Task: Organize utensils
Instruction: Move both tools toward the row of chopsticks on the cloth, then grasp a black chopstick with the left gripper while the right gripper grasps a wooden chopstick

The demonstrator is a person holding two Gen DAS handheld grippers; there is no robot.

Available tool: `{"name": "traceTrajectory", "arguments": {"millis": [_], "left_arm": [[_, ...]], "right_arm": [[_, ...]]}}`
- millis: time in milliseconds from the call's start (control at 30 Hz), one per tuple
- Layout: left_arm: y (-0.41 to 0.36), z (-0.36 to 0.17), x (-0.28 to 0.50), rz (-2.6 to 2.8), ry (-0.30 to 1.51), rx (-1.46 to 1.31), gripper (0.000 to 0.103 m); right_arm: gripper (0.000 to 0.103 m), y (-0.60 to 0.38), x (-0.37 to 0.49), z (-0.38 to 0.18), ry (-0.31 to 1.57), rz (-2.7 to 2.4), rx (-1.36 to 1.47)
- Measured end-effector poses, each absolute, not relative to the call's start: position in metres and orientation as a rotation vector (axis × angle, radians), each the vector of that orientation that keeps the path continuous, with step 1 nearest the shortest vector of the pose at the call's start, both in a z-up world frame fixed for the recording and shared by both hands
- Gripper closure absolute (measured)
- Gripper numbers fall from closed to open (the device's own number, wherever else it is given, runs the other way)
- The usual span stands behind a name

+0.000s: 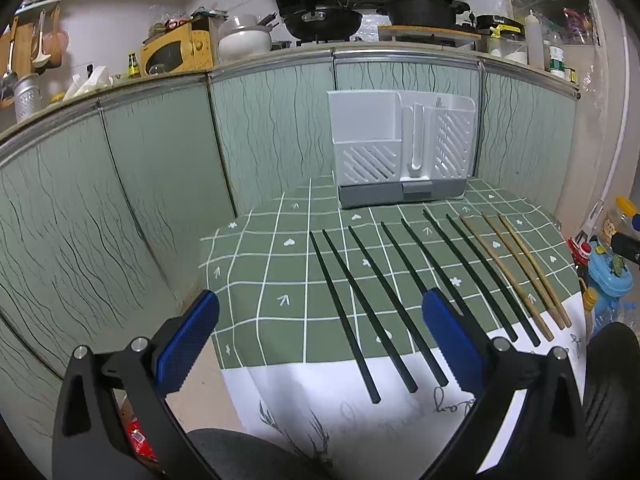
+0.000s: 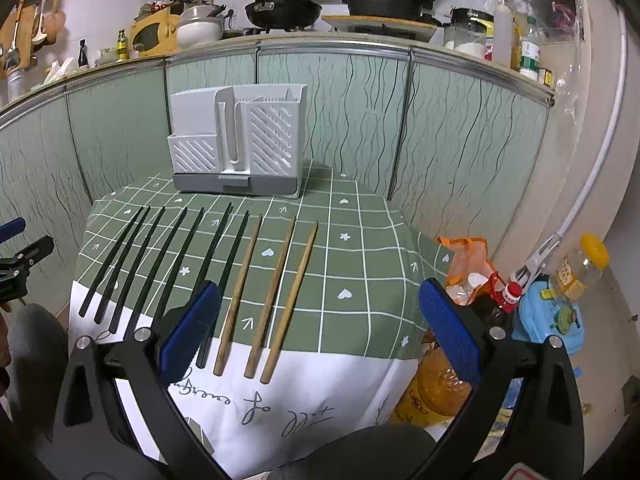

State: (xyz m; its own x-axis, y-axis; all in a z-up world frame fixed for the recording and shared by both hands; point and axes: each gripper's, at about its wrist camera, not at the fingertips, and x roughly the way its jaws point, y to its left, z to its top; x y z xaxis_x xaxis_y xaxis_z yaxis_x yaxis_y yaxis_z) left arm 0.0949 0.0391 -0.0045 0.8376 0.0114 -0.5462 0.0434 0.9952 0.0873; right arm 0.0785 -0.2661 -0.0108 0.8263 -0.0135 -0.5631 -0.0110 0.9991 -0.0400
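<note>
In the left wrist view, the left gripper [image 1: 320,332] sits at the bottom of the frame with its blue-padded fingers [image 1: 188,344] spread wide and nothing between them. Beyond it, a small table covered by a green checked tablecloth [image 1: 280,272] fills the centre of the frame. A row of black chopsticks [image 1: 360,308] lies side by side on the cloth, running from the centre toward the lower edge, and three wooden chopsticks [image 1: 516,272] lie just right of them. A white slotted utensil holder [image 1: 400,144] with a grey base stands upright at the far end of the table, in the upper centre of the frame, well apart from the chopstick tips.

In the right wrist view, the right gripper [image 2: 318,320] is likewise wide open and holds nothing; its left blue pad [image 2: 188,332] overlaps the near ends of the black chopsticks [image 2: 160,264] in the picture, though whether it touches them cannot be told. The wooden chopsticks [image 2: 276,292] lie in the lower centre between the two pads. The utensil holder [image 2: 240,140] stands at upper left of centre, at the far edge of the tablecloth [image 2: 360,280]. Bottles and a blue plastic container [image 2: 556,316] sit on the floor at the right.
</note>
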Motion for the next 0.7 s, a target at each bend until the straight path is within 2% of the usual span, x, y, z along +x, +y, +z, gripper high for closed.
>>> {"name": "traceTrajectory", "arguments": {"millis": [233,400,467,600,700], "left_arm": [[0.039,-0.029,0.106,0.013,0.619,0.099,0.006],[0.039,-0.049,0.116,0.029,0.666,0.083,0.017],[0.039,-0.058,0.119,0.026,0.682,0.061,0.026],[0.036,-0.072,0.125,0.034,0.707,0.056,0.026],[0.036,-0.077,0.128,0.031,0.715,0.040,0.031]], "right_arm": [[0.007,-0.267,0.091,-0.032,0.628,-0.015,-0.041],[0.008,-0.271,0.102,-0.054,0.673,-0.017,-0.024],[0.009,-0.272,0.106,-0.063,0.689,-0.019,-0.010],[0.016,-0.275,0.111,-0.076,0.707,-0.026,0.013],[0.025,-0.274,0.113,-0.084,0.717,-0.017,0.023]]}}
